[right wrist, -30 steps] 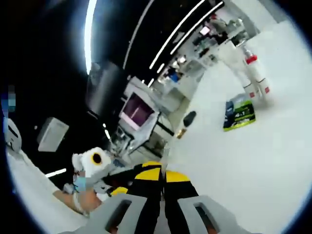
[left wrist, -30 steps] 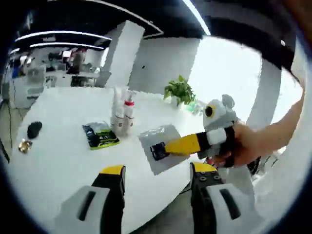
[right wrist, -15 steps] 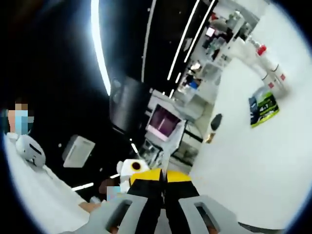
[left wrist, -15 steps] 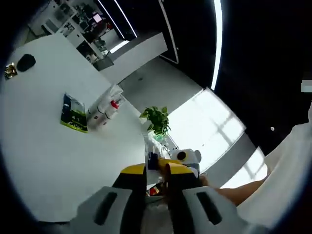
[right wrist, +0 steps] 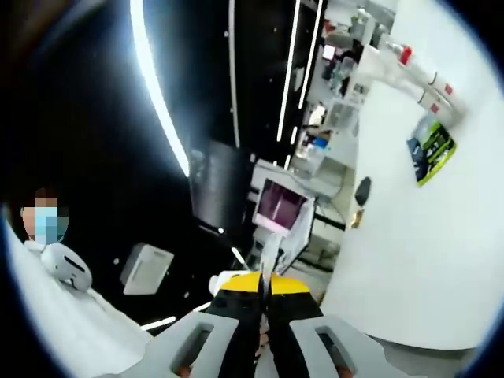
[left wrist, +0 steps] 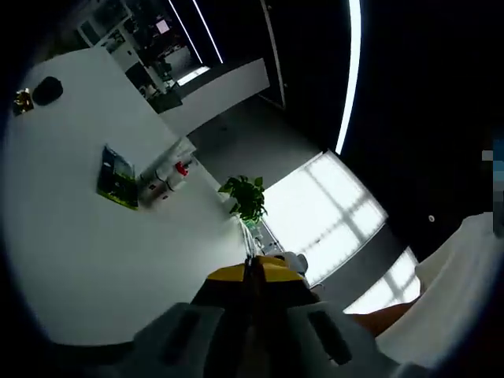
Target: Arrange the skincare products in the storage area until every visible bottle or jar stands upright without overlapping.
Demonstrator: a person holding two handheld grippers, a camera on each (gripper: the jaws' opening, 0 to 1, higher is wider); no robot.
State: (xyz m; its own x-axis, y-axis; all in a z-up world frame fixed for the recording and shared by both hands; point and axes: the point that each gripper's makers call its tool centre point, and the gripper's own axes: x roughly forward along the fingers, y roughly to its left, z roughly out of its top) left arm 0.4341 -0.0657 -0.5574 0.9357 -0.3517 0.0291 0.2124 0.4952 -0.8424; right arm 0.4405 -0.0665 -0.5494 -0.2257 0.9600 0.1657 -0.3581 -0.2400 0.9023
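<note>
White tabletop (left wrist: 94, 252) tilts steeply through my left gripper view, a dark ceiling with light strips above it. My left gripper (left wrist: 253, 277) has its yellow-tipped jaws pressed together, and so does my right gripper (right wrist: 264, 288); I cannot tell whether either pinches anything. Far across the table stand the skincare bottles (left wrist: 167, 172), clustered and touching, one with a red cap, near the table's far edge. A green-and-black sachet (left wrist: 116, 176) lies flat just beside them. A potted plant (left wrist: 246, 197) sits toward the window-side edge, a black mouse (left wrist: 47, 90) toward the opposite end.
</note>
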